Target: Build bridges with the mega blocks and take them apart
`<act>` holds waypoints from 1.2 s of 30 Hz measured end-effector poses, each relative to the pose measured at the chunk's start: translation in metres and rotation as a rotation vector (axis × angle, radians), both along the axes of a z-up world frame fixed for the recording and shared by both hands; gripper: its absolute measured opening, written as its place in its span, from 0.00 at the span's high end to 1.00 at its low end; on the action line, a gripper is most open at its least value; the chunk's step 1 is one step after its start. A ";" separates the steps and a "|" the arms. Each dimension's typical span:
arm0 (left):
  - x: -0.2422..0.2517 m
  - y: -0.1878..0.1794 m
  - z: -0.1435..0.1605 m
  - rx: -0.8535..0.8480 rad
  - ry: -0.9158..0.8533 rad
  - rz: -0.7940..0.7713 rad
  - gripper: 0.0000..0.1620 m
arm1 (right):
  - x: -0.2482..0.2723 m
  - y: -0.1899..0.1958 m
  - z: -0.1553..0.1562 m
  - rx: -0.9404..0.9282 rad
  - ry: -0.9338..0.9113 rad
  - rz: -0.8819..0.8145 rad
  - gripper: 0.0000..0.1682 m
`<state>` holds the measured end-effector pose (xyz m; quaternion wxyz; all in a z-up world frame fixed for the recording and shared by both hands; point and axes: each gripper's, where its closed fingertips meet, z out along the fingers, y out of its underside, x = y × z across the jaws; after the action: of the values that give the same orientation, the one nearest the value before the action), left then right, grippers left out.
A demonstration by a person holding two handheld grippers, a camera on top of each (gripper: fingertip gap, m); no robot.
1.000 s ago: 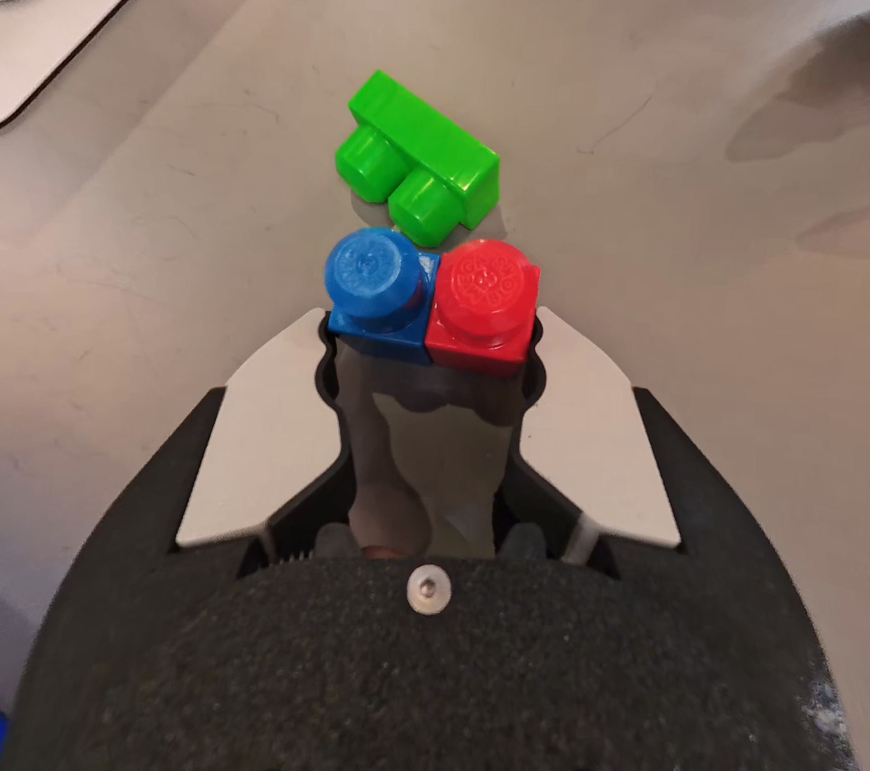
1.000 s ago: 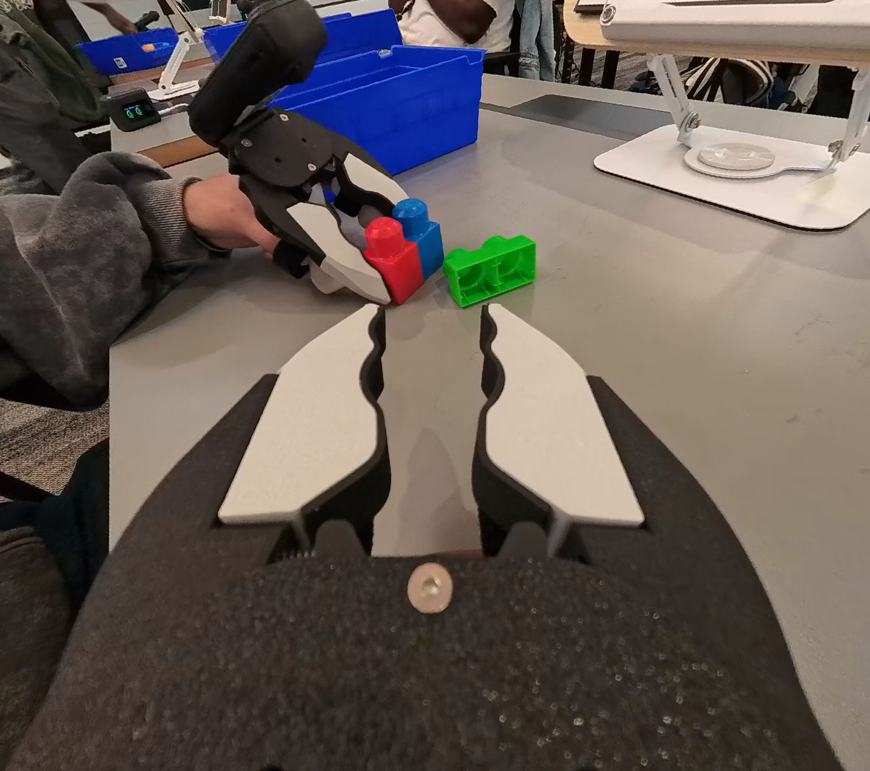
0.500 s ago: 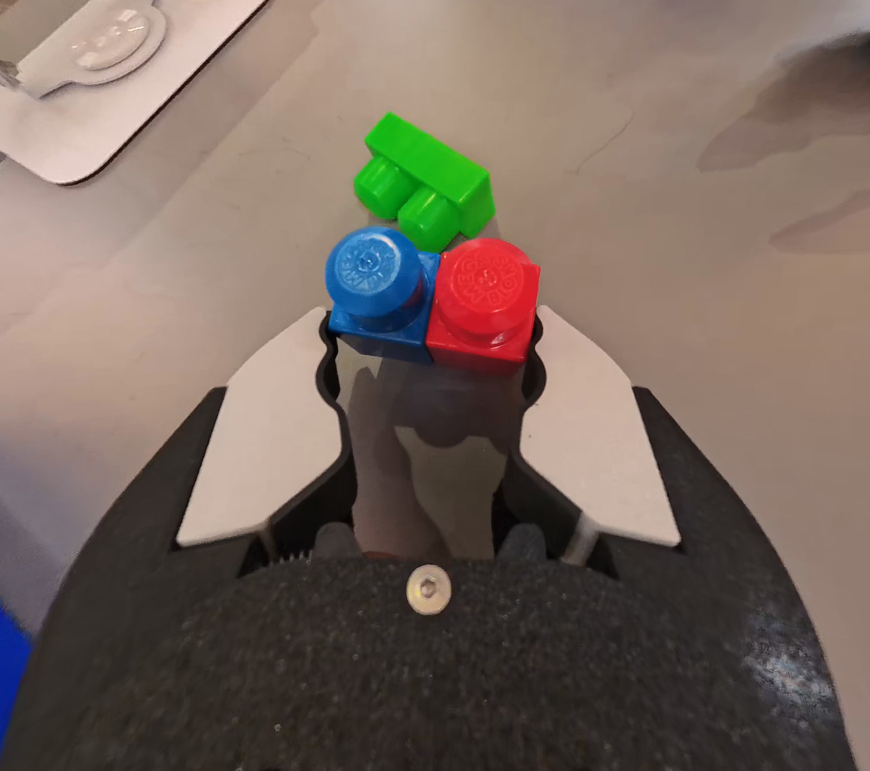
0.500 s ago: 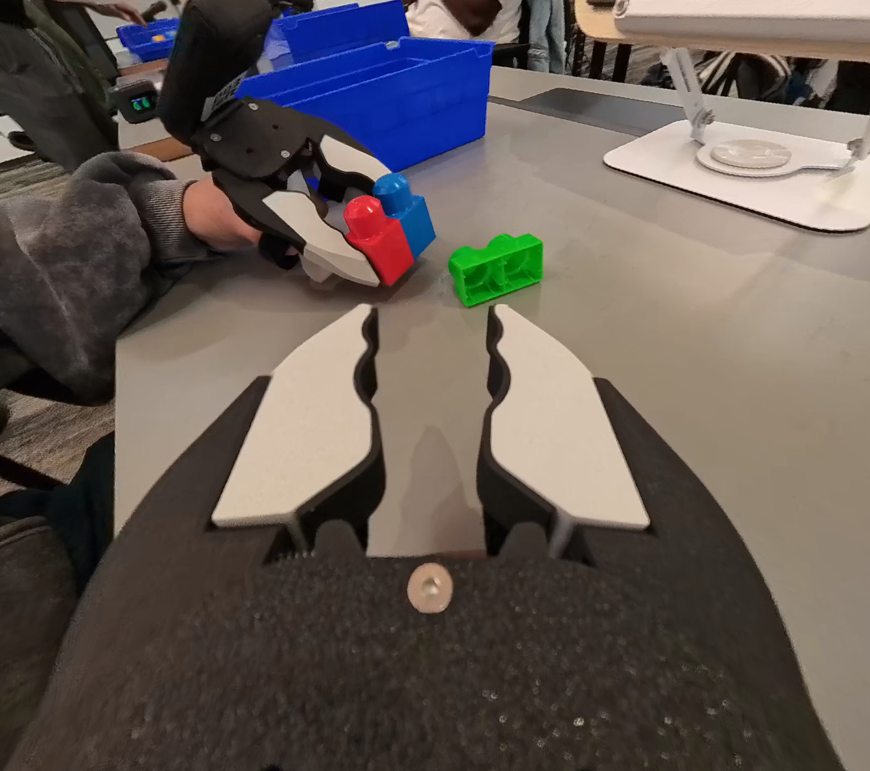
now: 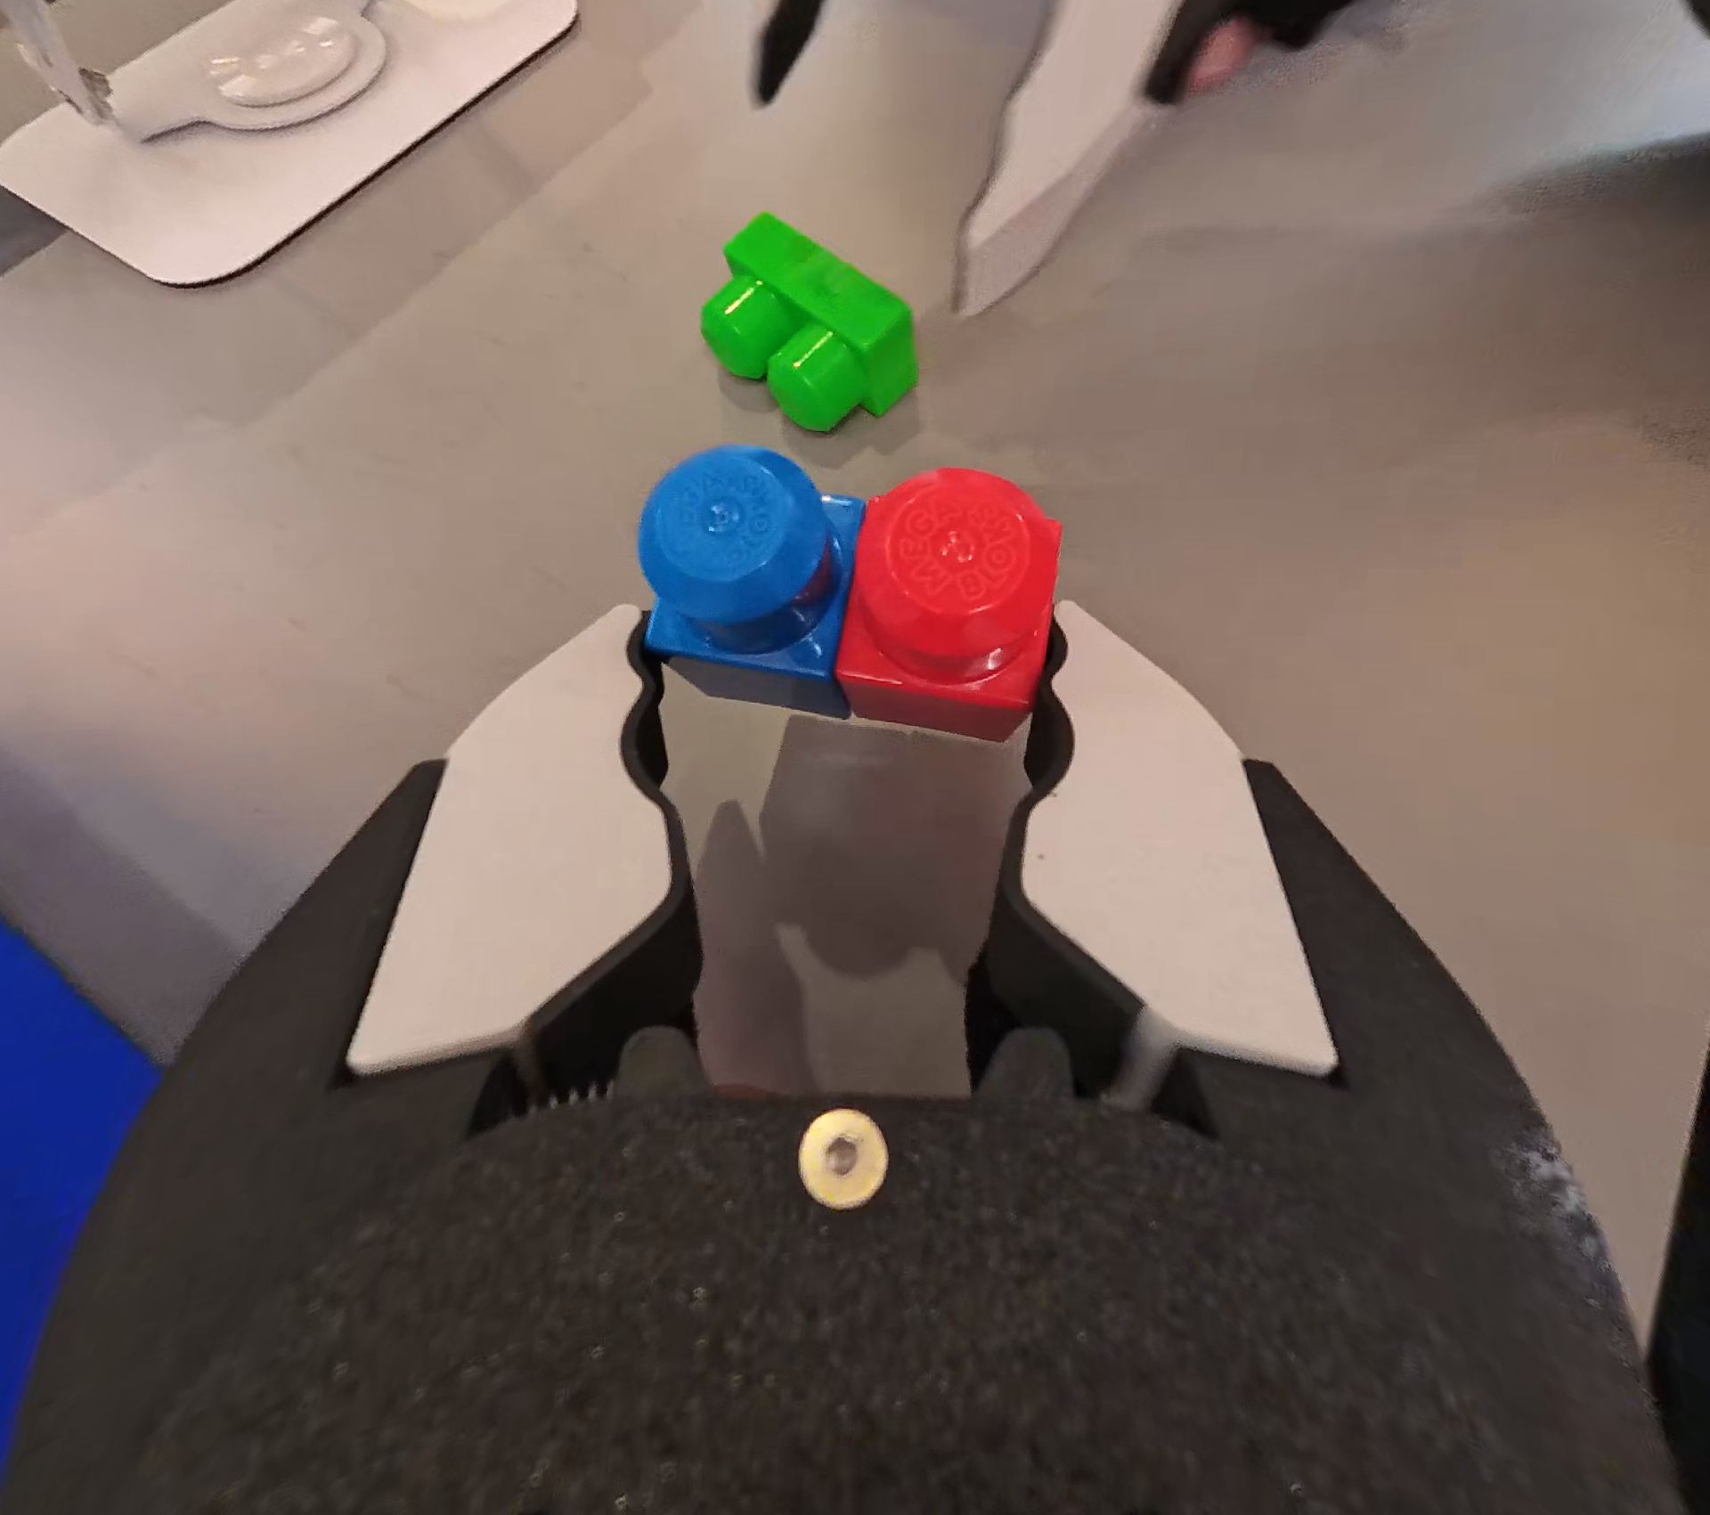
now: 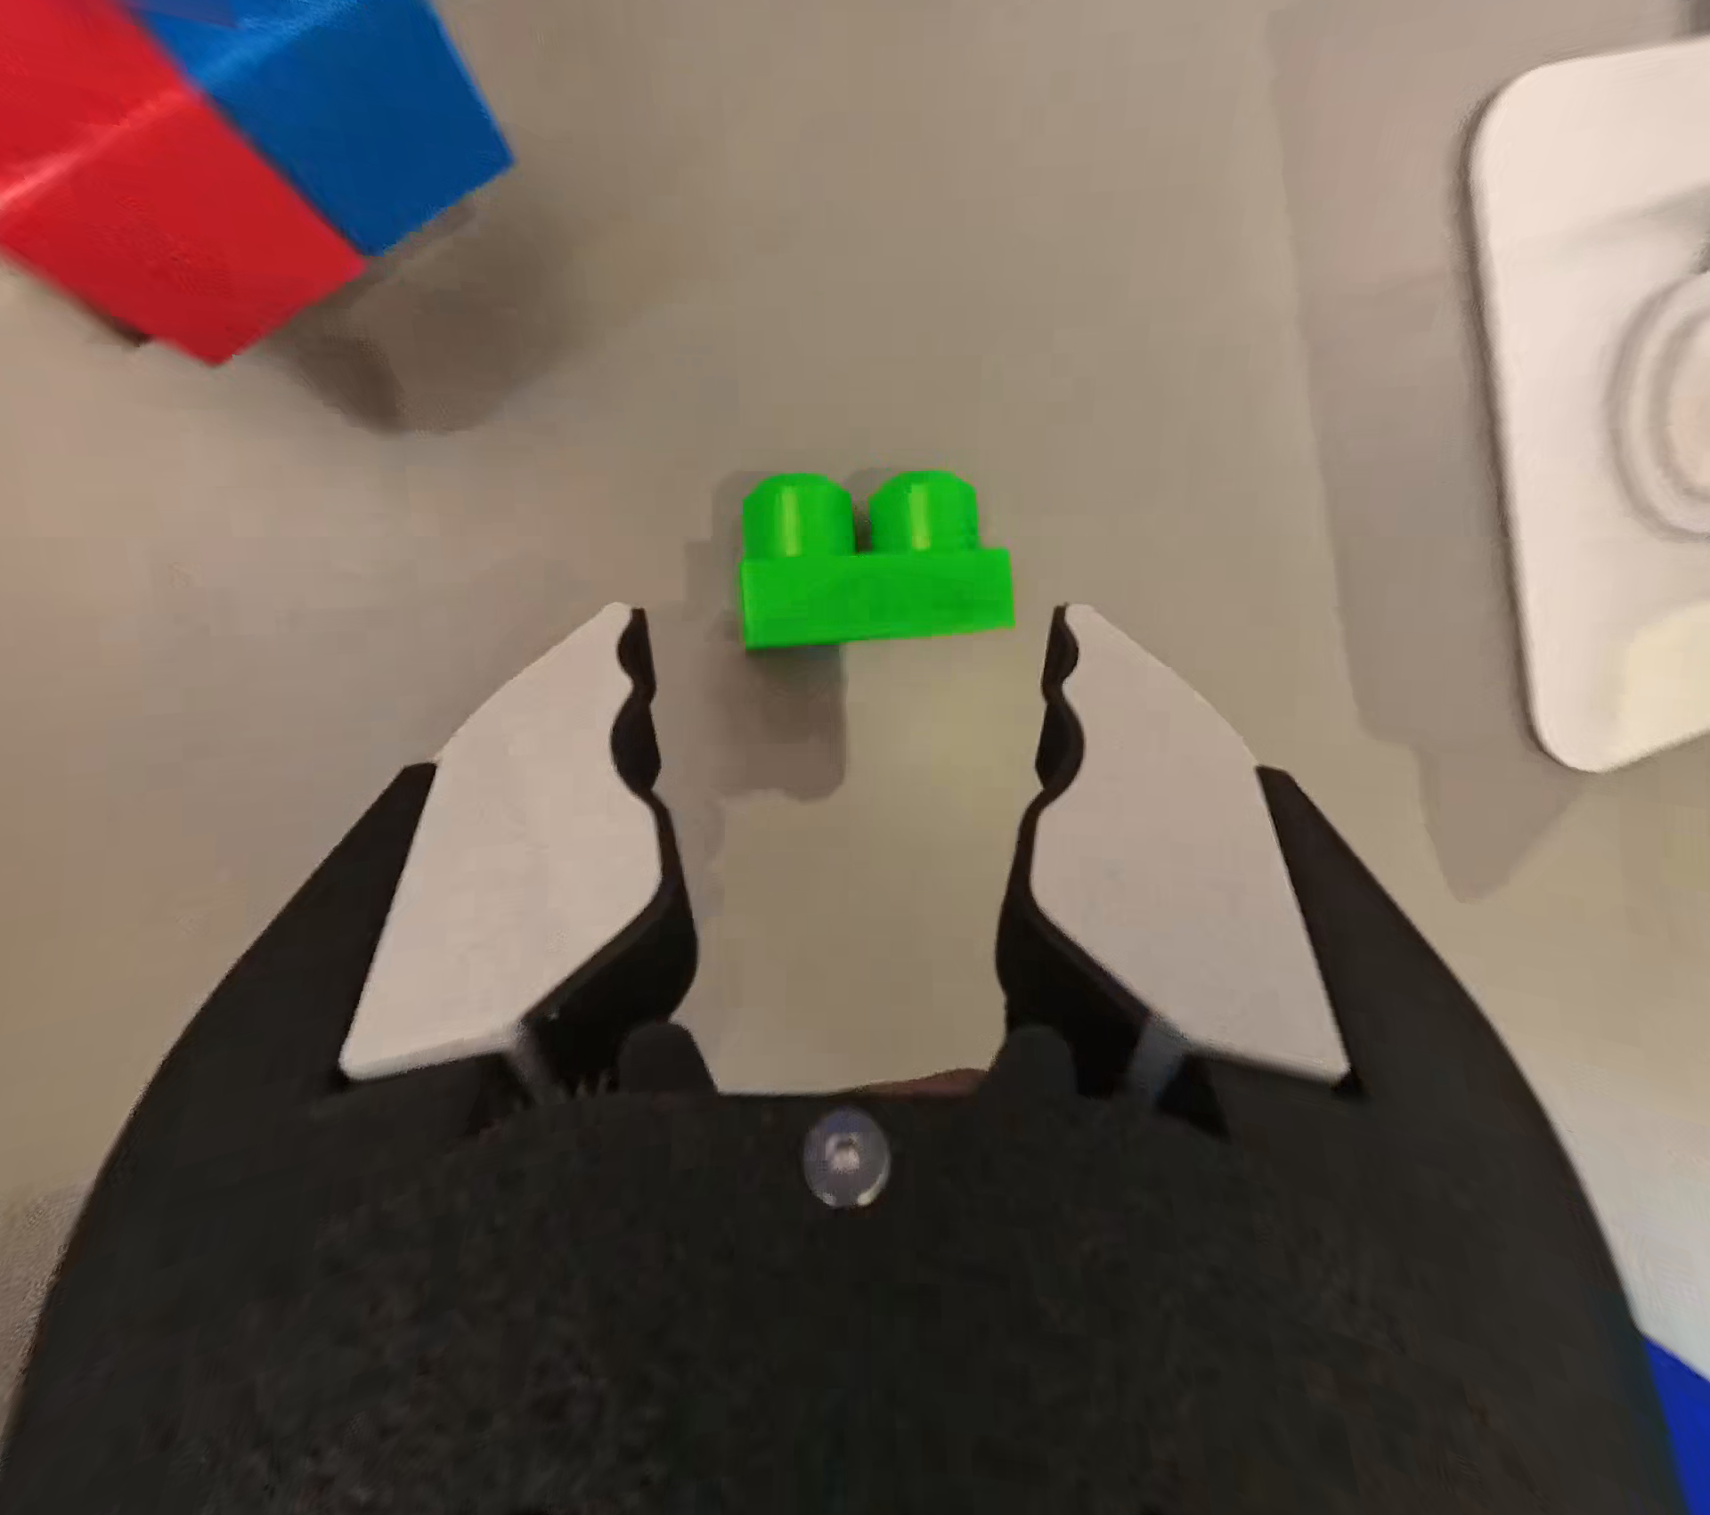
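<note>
The left gripper (image 5: 849,638) is clamped on the blue block (image 5: 740,591) and red block (image 5: 953,619) side by side, while the right gripper (image 6: 849,628) stands spread apart just before the green block (image 6: 874,573) lying on the table (image 6: 1157,268).

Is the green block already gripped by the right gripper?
No, the green block lies on the table beyond the open right gripper.

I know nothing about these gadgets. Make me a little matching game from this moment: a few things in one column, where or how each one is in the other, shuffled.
Things:
1. green block
2. red block
3. right gripper
4. white stand base

States:
A. open, nothing held
B. lying on its side on the table
C. off at the table's side
D. clamped beside the blue block

Pairs: 1-B, 2-D, 3-A, 4-C
</note>
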<state>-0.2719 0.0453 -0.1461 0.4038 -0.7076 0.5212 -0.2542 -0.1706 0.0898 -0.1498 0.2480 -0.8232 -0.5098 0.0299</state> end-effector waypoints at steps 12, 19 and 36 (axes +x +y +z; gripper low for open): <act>0.001 -0.011 0.004 -0.052 -0.054 -0.074 0.53 | -0.008 0.009 -0.013 -0.151 -0.014 0.050 0.56; 0.034 -0.019 0.025 -0.108 -0.130 -0.182 0.53 | -0.058 -0.045 0.121 -0.017 0.842 0.184 0.56; 0.084 -0.039 0.058 -0.120 -0.156 -0.329 0.53 | -0.048 -0.075 0.116 0.077 0.860 0.239 0.56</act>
<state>-0.1884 0.0061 -0.0881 0.3530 -0.6137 0.5810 -0.4015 -0.2184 0.0144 -0.0340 0.4625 -0.6613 -0.4527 0.3792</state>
